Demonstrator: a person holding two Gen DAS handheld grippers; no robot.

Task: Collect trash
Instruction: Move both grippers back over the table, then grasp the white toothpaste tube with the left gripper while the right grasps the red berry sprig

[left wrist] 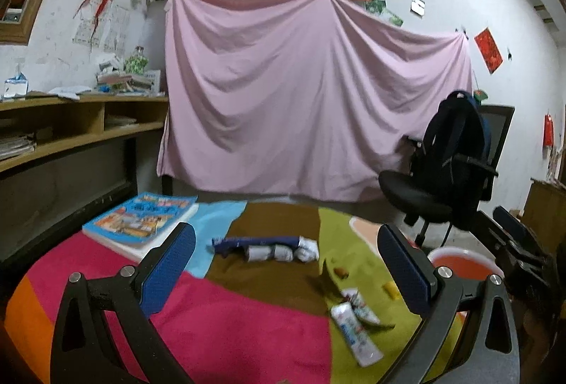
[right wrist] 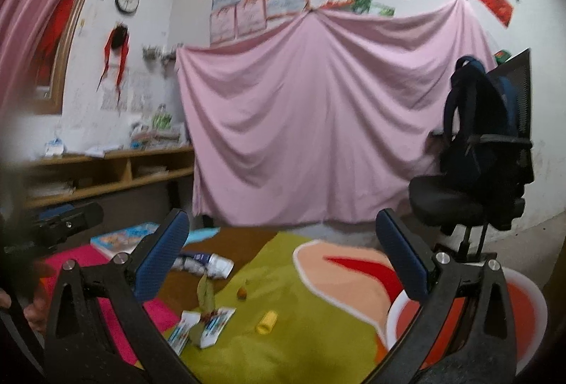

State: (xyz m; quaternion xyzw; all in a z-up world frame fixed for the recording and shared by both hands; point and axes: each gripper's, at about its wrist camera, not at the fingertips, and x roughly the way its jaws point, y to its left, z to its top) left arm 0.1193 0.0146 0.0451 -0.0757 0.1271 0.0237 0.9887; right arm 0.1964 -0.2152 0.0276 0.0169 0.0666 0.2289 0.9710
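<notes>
Trash lies on a multicoloured cloth [left wrist: 247, 324]: white printed wrappers [left wrist: 355, 327] with a dry leaf [left wrist: 327, 281], a small yellow piece [left wrist: 392, 289], a small orange-brown scrap [left wrist: 341, 273] and a blue-and-white crumpled tube wrapper [left wrist: 265, 246]. My left gripper [left wrist: 286, 274] is open and empty above the cloth. My right gripper [right wrist: 283, 269] is open and empty; below it lie the wrappers [right wrist: 203, 327], the leaf [right wrist: 206, 295], the yellow piece [right wrist: 267, 322] and the scrap [right wrist: 242, 293]. A red bin with a white rim [right wrist: 530, 306] sits at the right, also in the left wrist view [left wrist: 463, 265].
A colourful book [left wrist: 141, 221] lies at the cloth's far left. A wooden shelf unit [left wrist: 70, 129] stands at left. A pink sheet [left wrist: 311, 93] hangs behind. A black office chair with a backpack [left wrist: 449, 164] stands at right.
</notes>
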